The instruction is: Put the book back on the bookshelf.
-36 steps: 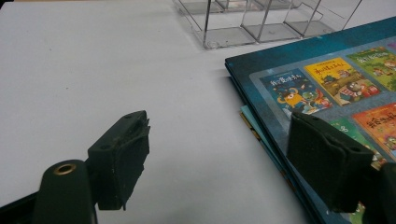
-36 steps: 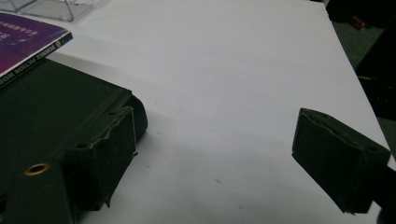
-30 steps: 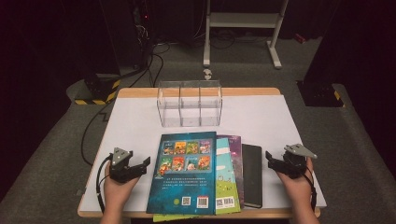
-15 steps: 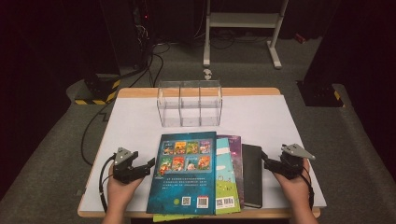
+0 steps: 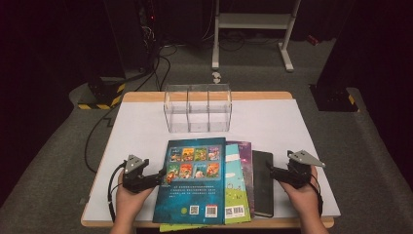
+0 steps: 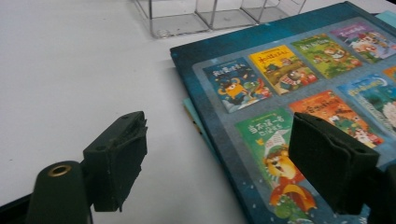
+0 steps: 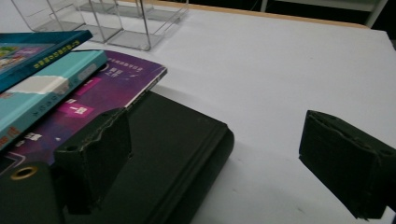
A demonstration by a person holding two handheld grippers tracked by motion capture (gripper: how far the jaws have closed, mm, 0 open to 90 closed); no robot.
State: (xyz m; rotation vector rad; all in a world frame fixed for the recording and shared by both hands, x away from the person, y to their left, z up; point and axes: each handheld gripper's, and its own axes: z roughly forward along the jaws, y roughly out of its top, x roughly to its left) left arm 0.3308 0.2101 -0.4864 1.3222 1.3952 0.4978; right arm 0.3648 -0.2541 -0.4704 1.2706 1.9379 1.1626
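Right gripper (image 5: 273, 171) hovers low at right edge of book stack, jaws just spread wide, nothing clamped; black book (image 7: 182, 154) lies between and just ahead of its jaws, flat on tabletop (image 5: 302, 122). Left gripper (image 5: 159, 176) released too, jaws straddling left edge of blue picture book (image 6: 299, 93) topping stack. Since a second ago, both hands barely shifted. Likely next: grab a book, move it toward clear rack (image 5: 197, 108), well ahead of both grippers.
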